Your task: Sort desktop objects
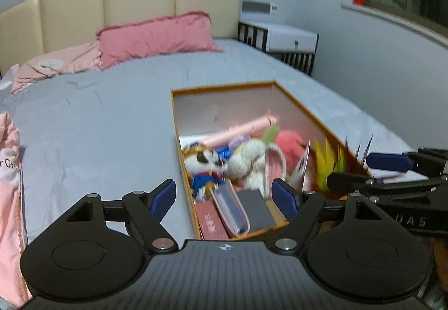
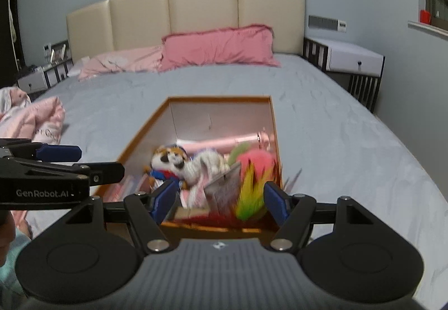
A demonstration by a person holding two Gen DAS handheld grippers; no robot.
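Note:
An orange-rimmed box (image 1: pixel 175 119) (image 2: pixel 218 98) lies on the grey bed. It holds a plush dog (image 1: pixel 201 161) (image 2: pixel 168 160), a white bunny plush (image 1: pixel 249 159) (image 2: pixel 207 164), a pink roll (image 1: pixel 243 131) (image 2: pixel 224 143), a pink fluffy toy (image 1: pixel 291 145) and a blurred yellow-green feather toy (image 1: pixel 327 164) (image 2: pixel 252 195). At the box's near end lie a pencil case (image 1: pixel 229 206) and a grey block (image 1: pixel 254 206). My left gripper (image 1: pixel 225 195) (image 2: pixel 92 161) hangs open over that near end, gripping nothing. My right gripper (image 2: pixel 221 198) (image 1: pixel 361 170) is open above the feather toy, pads clear of it.
The grey bedsheet (image 2: pixel 322 142) spreads around the box. A crumpled pink blanket (image 2: pixel 36 119) (image 1: pixel 8 164) lies at the left. Pink pillows (image 2: pixel 218 47) rest against the beige headboard. A white nightstand (image 2: pixel 355 58) stands by the bed at the right.

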